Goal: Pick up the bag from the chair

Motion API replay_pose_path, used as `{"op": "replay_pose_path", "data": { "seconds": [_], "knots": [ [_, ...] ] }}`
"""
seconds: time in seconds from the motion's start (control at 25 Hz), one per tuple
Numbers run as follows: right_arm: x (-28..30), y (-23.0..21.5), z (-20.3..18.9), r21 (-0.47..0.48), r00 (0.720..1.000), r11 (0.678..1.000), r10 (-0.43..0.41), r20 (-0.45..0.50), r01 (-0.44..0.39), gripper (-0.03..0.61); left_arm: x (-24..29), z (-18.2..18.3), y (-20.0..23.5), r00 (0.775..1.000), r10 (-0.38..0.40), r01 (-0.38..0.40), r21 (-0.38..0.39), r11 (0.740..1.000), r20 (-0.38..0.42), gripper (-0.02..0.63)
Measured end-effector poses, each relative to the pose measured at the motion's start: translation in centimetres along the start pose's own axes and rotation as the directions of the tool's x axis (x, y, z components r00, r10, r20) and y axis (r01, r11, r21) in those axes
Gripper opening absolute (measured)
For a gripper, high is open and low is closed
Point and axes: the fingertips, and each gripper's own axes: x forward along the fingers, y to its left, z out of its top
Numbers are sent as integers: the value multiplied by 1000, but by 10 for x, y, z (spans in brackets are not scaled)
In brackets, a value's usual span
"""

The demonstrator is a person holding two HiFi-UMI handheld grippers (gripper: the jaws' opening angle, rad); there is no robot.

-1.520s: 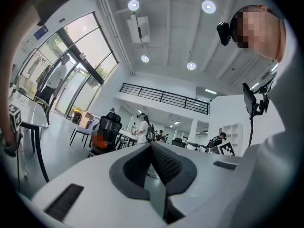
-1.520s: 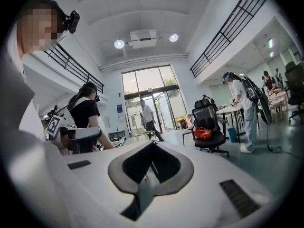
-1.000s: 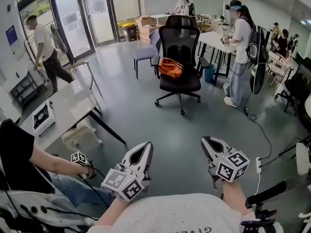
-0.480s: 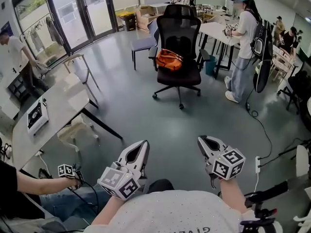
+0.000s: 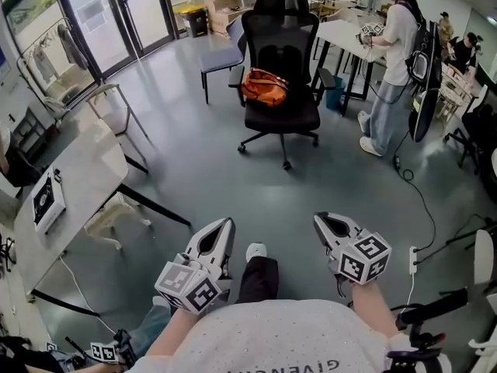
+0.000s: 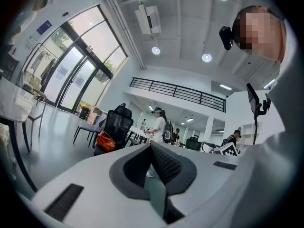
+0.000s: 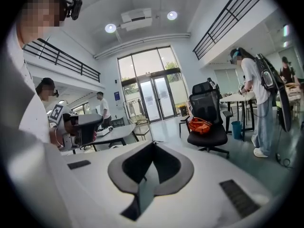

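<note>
At the far left, a white counter is standing along the wall with a small boxy device lying on it. I am holding my left claw low in front of my body, pointing forward over the grey floor. Its jaws are pressing together at the tips, with nothing between them. Just right of it, my shoe is showing on the floor.

Ahead and well apart from both claws, the black office chair is facing me. The orange bag is lying on the seat, toward its left side and against the backrest. The bag's long axis is running across the seat, side to side from where I am standing, with one end reaching toward the left armrest. I cannot tell which end is the opening.

My right claw is also pointing forward at about the same height. It too is pinched together and carrying nothing. Farther right, a person is standing beside another white counter, beyond the chair.
</note>
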Motion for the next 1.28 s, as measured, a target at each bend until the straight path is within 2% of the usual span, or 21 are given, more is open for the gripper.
{"op": "replay_pose_path", "data": {
  "seconds": [0.2, 0.32, 0.44, 0.68, 0.92, 1.28],
  "knots": [
    [53, -40, 32, -9, 999, 999, -38, -4, 38, -2, 63, 29, 40, 999, -38, 38, -2, 999, 14, 2],
    [87, -58, 62, -9, 999, 999, -46, 20, 46, -2, 100, 58, 63, 996, -78, 77, 3, 997, 34, 2],
    [121, -77, 97, -22, 998, 999, -46, 42, 47, -2, 139, 81, 93, 996, -78, 78, -9, 997, 36, 2],
    [183, -109, 152, -42, 995, 998, -50, 86, 54, -2, 202, 124, 139, 993, -113, 112, 34, 993, 32, 2],
    [227, -133, 161, -34, 993, 997, -60, 98, 63, -2, 242, 144, 173, 991, -125, 123, 54, 991, 41, 2],
    [256, -169, 153, 5, 997, 997, -75, 30, 75, -2, 287, 122, 195, 991, -128, 128, 3, 992, -36, 2]
  ]
}}
